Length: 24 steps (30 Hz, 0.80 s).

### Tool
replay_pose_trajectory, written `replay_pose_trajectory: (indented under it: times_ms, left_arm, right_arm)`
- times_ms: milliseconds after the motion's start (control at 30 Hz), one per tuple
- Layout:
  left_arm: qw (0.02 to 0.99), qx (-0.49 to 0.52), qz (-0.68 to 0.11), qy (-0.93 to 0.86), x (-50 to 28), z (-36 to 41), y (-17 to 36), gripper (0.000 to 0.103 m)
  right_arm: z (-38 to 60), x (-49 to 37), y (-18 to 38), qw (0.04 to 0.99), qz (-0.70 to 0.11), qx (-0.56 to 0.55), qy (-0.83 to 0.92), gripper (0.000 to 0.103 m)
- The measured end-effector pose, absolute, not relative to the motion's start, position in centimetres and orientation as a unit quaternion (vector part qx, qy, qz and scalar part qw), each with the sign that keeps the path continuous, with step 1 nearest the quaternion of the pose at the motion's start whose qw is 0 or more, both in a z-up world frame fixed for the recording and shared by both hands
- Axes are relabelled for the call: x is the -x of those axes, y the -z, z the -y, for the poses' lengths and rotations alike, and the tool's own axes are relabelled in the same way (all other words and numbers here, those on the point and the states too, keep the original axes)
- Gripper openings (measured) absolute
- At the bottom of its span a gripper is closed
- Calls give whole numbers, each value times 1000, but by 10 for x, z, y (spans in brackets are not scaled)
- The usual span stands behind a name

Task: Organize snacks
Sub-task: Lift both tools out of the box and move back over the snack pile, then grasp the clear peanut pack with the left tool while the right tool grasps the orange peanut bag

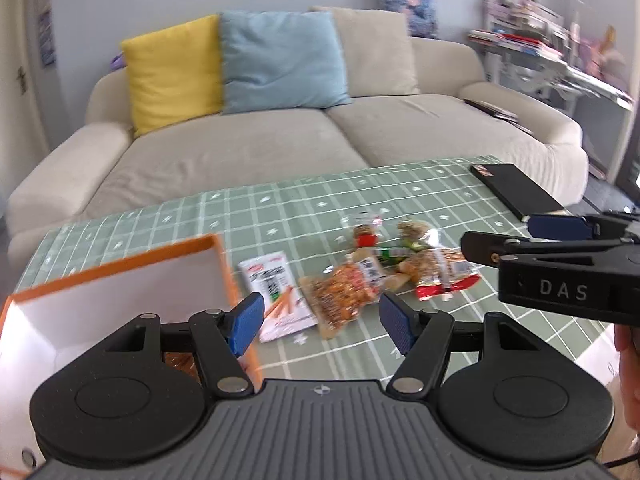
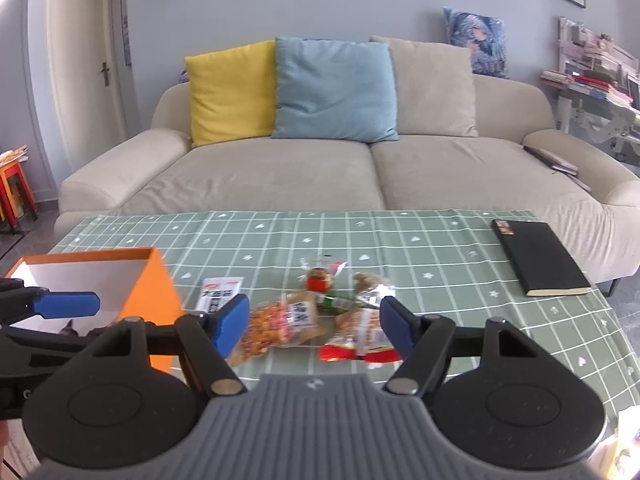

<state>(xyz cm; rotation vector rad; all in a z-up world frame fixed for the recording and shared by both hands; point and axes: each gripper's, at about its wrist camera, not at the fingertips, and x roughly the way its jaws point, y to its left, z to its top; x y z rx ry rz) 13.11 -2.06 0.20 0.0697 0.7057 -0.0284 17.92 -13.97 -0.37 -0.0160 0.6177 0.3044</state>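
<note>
Two handheld grippers are hovering over a coffee table (image 2: 440, 240) covered in a green checked cloth, a beige sofa (image 2: 280, 176) with yellow, blue and cream cushions sitting behind it. The left gripper (image 1: 322, 320) is hanging with its blue pads spread apart and nothing between them; the right gripper (image 2: 314, 322) is likewise released, its jaws gaping and empty above the pile. The snack packets (image 2: 320, 316) are lying loose in a cluster at the middle of the table — a clear bag of orange crackers (image 1: 344, 288), a red-edged packet (image 1: 440, 278) touching it, and a white flat packet (image 1: 276, 292) lying nearest the box. An open orange box (image 2: 152, 292) with a white interior is standing just to the left of the snacks. A black notebook (image 2: 540, 256) is lying well apart, at the far right of the cloth.
</note>
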Motion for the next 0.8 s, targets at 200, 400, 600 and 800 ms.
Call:
replay_pose_trajectory:
  times_ms: [200, 400, 600, 800]
  left_arm:
    - [936, -63, -344, 42, -147, 45, 9, 77]
    - [928, -60, -364, 49, -162, 55, 21, 77]
    - [923, -42, -379, 61, -175, 57, 30, 75]
    - [918, -23, -391, 64, -191, 62, 40, 75]
  right_arm:
    - [159, -186, 20, 948, -294, 9, -123, 70]
    - [173, -201, 44, 945, -309, 16, -109, 70]
    - [187, -219, 69, 940, -325, 14, -103, 70]
    - [196, -236, 90, 934, -342, 16, -99, 69]
